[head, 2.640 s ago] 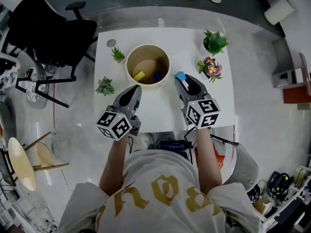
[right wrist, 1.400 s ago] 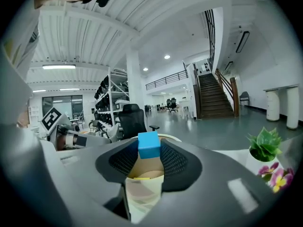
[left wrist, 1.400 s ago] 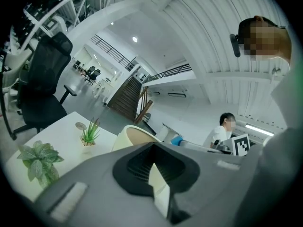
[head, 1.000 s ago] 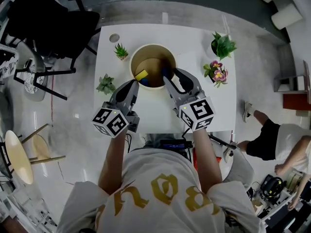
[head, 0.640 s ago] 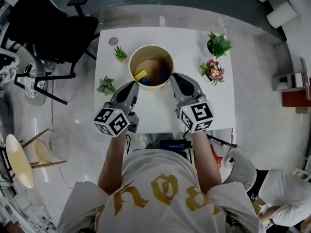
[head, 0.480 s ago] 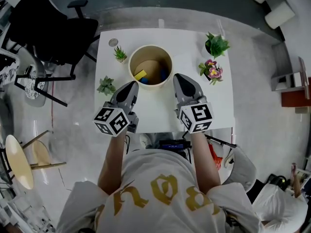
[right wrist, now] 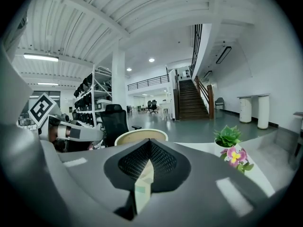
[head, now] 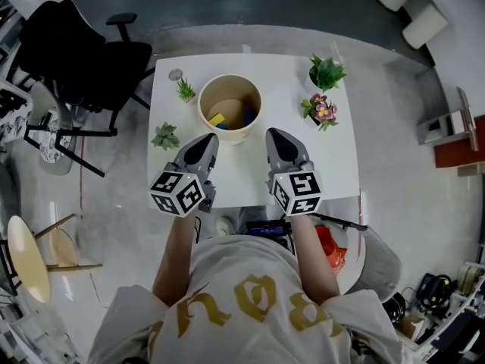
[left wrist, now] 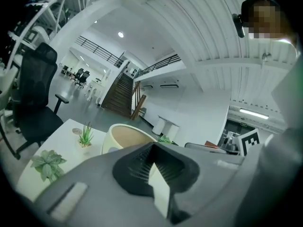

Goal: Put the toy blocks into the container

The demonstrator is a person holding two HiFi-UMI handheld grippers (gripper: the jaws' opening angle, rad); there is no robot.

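Table (head: 337,165): white and square; both claws are held level over its near edge, pointed at the far side.
Container (head: 229,136): a cream round tub with an open top, set ahead of both claws and between their lines. It lies ahead and slightly right of the left gripper (head: 208,142), and ahead and left of the right gripper (head: 273,136). As it is round, no long axis has to be matched.
Left gripper: the jaws are pressed together and nothing is held. Its tips are judged the nearer to the tub wall, just short of it.
Right gripper: the jaws are closed pad to pad and are empty. It is set apart from the tub, off to the tub's right.
Plants: a flowering plant (head: 319,111) is seen ahead and right of the right gripper, and a succulent (head: 164,136) just left of the left gripper.
Blocks: a yellow block (head: 217,118) and a blue block (head: 246,117) are seen lying inside the tub. No block is seen outside it, so the task is judged done.
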